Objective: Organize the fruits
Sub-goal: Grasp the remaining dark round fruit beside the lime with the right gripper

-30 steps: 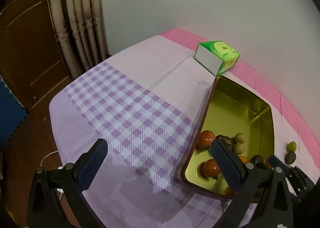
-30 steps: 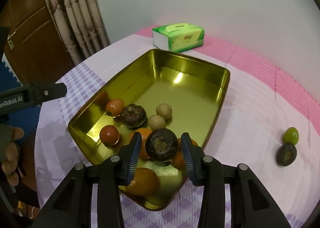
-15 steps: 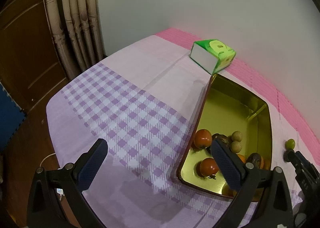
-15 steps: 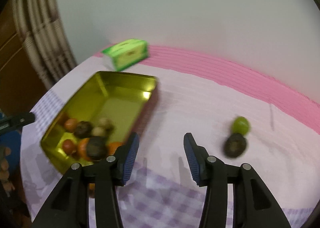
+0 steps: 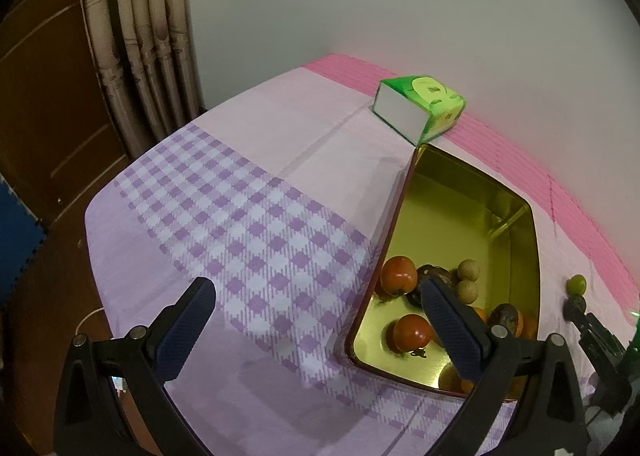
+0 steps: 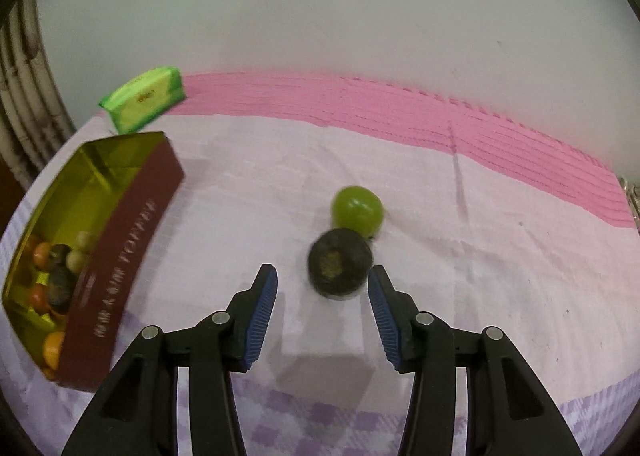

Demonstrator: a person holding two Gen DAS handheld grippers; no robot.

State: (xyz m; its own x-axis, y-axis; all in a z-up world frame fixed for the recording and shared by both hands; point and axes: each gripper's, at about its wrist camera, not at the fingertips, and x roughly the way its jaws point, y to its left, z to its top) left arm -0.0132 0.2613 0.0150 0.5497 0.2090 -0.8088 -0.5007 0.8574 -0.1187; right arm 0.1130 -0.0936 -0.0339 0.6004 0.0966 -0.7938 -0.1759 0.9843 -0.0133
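Right wrist view: at mid-frame, two fruits (image 6: 347, 237) touching on the cloth (image 6: 500, 256), one behind the other. Tin (image 6: 120, 256) at left edge, well apart, with more fruit (image 6: 56, 276) in its near end. Box (image 6: 144, 98) behind tin, upper left.

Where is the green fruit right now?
In the right wrist view, the green fruit lies on the tablecloth, right of the tin, just behind the dark fruit.

Tablecloth (image 5: 248, 216) (checked) bears tin (image 6: 132, 240), tissue box (image 5: 420, 108), fruits (image 6: 340, 262).
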